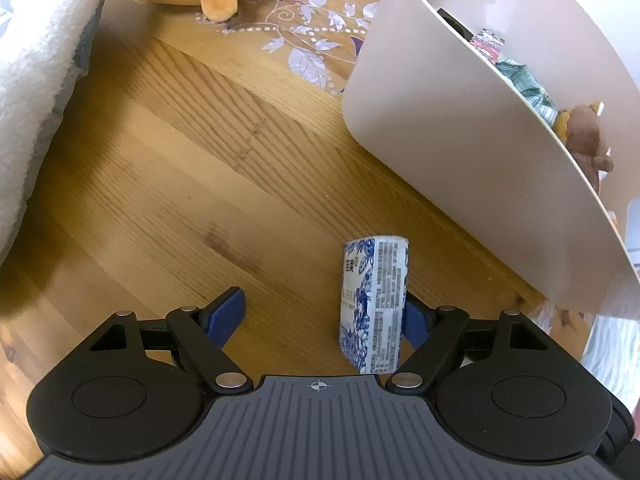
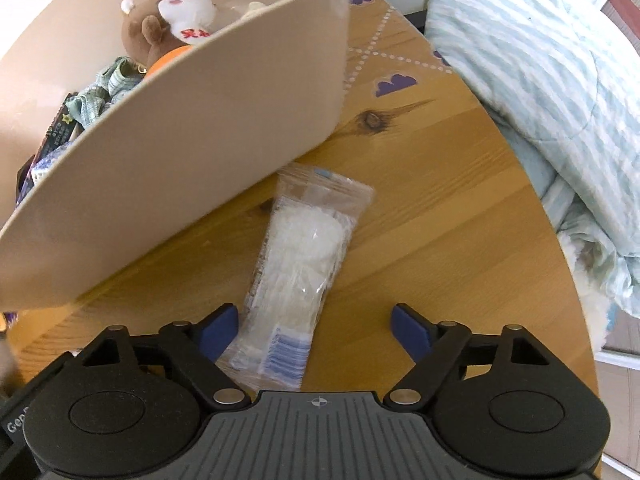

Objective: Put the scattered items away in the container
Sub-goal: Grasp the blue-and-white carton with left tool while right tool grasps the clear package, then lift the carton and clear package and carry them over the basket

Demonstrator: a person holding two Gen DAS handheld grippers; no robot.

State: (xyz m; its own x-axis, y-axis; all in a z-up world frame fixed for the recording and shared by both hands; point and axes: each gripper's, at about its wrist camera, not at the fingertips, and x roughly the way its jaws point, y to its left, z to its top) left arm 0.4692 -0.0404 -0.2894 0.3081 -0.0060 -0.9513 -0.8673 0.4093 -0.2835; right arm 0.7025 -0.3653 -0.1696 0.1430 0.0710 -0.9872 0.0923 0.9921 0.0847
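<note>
Inside, the container (image 2: pixel 192 152) holds a plush bear (image 2: pixel 168 20) and crumpled cloth (image 2: pixel 108 84); both grippers' fingers apart.

Left gripper (image 1: pixel 322 314): black linkage arms with triangular cut-outs pivoted on silver rivets, each ending in a blue pad, one of these fingertips (image 1: pixel 227 312) a flat wedge; two round black discs flanked a grey ribbed housing that bore a small white crosshair mark at its front edge. Right gripper (image 2: pixel 316 330) was of the same build, with blue fingertips (image 2: pixel 218 332), silver pivot pins, ribbed grey centre plate and crosshair. White lettering, cut off and only partly legible, showed on a black part at its lower left edge.
</note>
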